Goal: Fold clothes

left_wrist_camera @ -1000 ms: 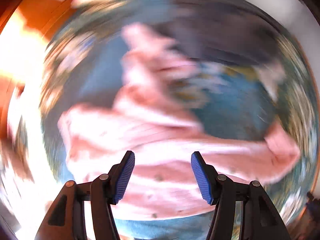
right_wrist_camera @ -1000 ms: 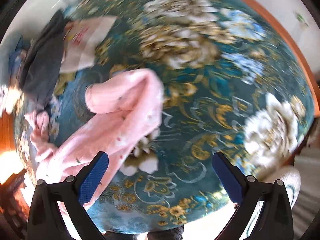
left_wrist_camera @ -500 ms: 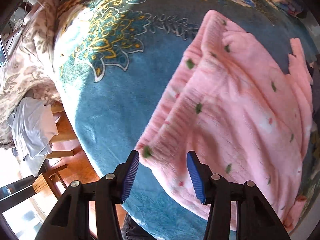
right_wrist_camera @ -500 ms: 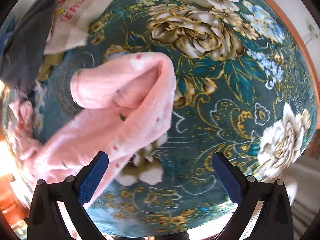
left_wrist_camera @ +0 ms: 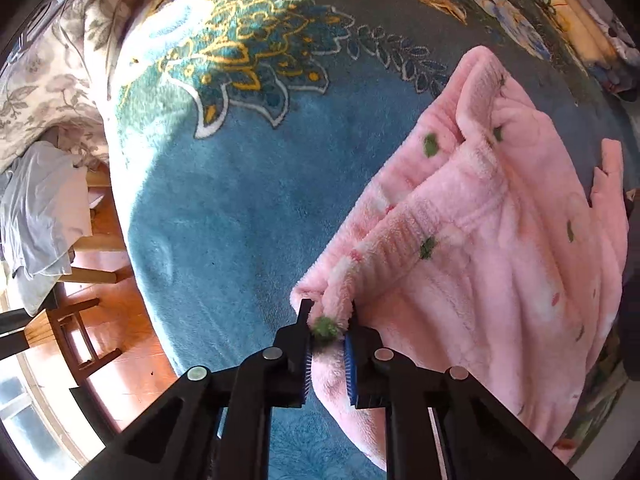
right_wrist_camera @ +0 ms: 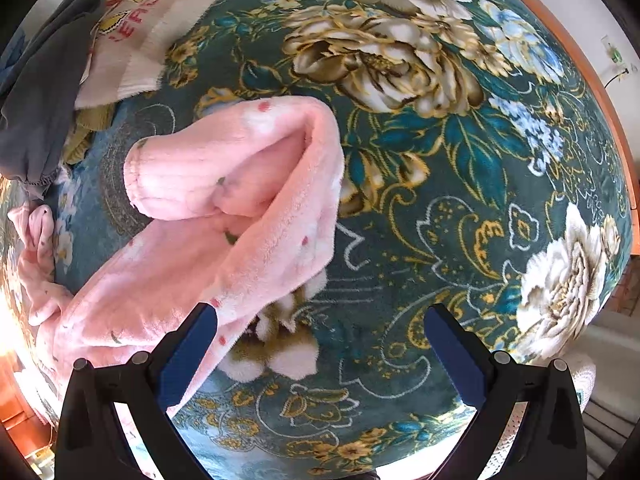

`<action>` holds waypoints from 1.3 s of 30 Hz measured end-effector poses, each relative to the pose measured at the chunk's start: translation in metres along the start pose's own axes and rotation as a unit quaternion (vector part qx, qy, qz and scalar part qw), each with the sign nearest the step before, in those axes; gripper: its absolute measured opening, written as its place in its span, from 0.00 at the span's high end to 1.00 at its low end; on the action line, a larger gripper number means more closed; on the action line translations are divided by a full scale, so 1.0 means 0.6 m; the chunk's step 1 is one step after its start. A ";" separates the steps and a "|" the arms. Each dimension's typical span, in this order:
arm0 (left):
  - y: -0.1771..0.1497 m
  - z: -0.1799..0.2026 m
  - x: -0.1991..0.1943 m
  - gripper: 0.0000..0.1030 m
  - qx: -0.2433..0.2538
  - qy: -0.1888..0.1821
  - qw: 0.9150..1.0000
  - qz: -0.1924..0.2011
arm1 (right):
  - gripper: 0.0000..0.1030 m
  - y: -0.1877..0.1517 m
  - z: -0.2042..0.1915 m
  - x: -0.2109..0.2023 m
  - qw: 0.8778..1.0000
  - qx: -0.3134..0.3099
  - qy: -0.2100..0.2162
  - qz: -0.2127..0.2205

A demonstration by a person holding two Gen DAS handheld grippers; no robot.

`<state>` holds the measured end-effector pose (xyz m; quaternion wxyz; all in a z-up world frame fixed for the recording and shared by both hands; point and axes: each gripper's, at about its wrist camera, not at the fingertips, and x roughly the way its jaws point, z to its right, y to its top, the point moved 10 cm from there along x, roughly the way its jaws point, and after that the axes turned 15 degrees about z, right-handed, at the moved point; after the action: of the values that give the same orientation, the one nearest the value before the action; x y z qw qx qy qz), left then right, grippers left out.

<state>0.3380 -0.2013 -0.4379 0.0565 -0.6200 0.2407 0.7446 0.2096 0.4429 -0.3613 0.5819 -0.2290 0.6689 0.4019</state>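
Observation:
A fluffy pink garment (left_wrist_camera: 480,248) with small green and red dots lies on a teal floral blanket (left_wrist_camera: 240,208). My left gripper (left_wrist_camera: 327,330) is shut on the ribbed hem corner of the pink garment, with fabric bunched between the blue pads. In the right wrist view the same pink garment (right_wrist_camera: 224,240) lies folded over itself at the left, one cuffed end curled on top. My right gripper (right_wrist_camera: 320,320) hangs open above the blanket (right_wrist_camera: 440,200); its left finger (right_wrist_camera: 188,344) overlaps the garment's edge and nothing is held between the pads.
A dark grey garment (right_wrist_camera: 36,72) and a white printed garment (right_wrist_camera: 132,36) lie at the far left of the blanket. Folded clothes (left_wrist_camera: 580,28) sit at the far right. A wooden chair (left_wrist_camera: 60,280) draped with a light cloth stands beside the bed's edge, over orange floor.
My left gripper went from open over the pink garment's hem to shut on that hem corner. My right gripper stayed open and the garment's folded end came slightly closer.

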 end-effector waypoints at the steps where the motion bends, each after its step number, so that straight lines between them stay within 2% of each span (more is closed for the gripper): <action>1: 0.015 0.004 -0.010 0.87 0.002 0.000 1.000 0.012 | 0.00 0.008 -0.004 0.002 1.000 -0.003 0.000 0.004; 4: 0.084 0.006 -0.048 0.88 -0.008 0.007 0.998 0.058 | 0.00 0.044 -0.018 0.004 1.000 -0.018 0.003 0.024; 7: 0.156 0.007 -0.073 0.88 0.013 0.017 0.996 0.087 | 0.00 0.075 -0.033 0.009 0.998 -0.042 0.005 0.037; 11: 0.236 0.046 -0.070 0.87 0.060 0.020 0.992 0.108 | 0.00 0.081 -0.044 0.046 0.998 -0.059 0.007 0.019; 14: 0.253 0.069 -0.084 0.87 0.071 0.018 0.991 0.111 | 0.02 0.070 -0.047 0.078 0.999 -0.050 0.010 -0.002; 16: 0.263 0.082 -0.087 0.87 0.079 0.017 0.990 0.114 | 0.17 0.062 -0.055 0.091 0.999 -0.043 0.020 -0.017; 17: 0.267 0.089 -0.090 0.87 0.084 0.017 0.990 0.115 | 0.33 0.060 -0.058 0.096 0.999 -0.041 0.023 -0.023; 18: 0.271 0.096 -0.094 0.87 0.090 0.017 0.989 0.117 | 0.43 0.059 -0.062 0.099 0.998 -0.040 0.026 -0.027; 19: 0.276 0.104 -0.097 0.87 0.094 0.017 0.988 0.119 | 0.45 0.058 -0.066 0.100 0.998 -0.038 0.032 -0.032; 20: 0.281 0.112 -0.101 0.87 0.096 0.017 0.988 0.120 | 0.55 0.058 -0.069 0.099 0.998 -0.037 0.036 -0.035; 21: 0.287 0.120 -0.105 0.87 0.099 0.016 0.987 0.122 | 0.76 0.059 -0.070 0.097 0.998 -0.038 0.040 -0.037; 22: 0.292 0.128 -0.111 0.87 0.100 0.015 0.987 0.124 | 0.82 0.062 -0.070 0.091 0.998 -0.036 0.045 -0.036; 24: 0.303 0.143 -0.127 0.87 0.100 0.007 0.987 0.129 | 0.87 0.079 -0.053 0.064 0.998 -0.008 0.059 -0.015; 27: 0.314 0.158 -0.147 0.87 0.100 -0.005 0.986 0.133 | 0.88 0.111 0.023 -0.004 0.991 0.098 0.079 0.043; 29: 0.311 0.160 -0.151 0.87 0.108 -0.008 0.986 0.129 | 0.88 0.110 0.078 -0.030 0.984 0.149 0.069 0.066; 31: 0.295 0.157 -0.141 0.87 0.118 -0.001 0.986 0.118 | 0.88 0.082 0.113 -0.018 0.981 0.180 0.059 0.052; 35: 0.260 0.136 -0.110 0.87 0.129 0.032 0.987 0.090 | 0.88 0.011 0.136 0.052 0.980 0.195 0.025 -0.022; 39: 0.239 0.125 -0.104 0.87 0.131 0.052 0.987 0.075 | 0.88 0.010 0.119 0.082 0.983 0.179 0.006 -0.038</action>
<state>0.2302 -0.2818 -0.3285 0.0685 -0.6253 0.3846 0.6756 0.2367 0.5118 -0.4070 0.6240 -0.1490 0.7246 0.2517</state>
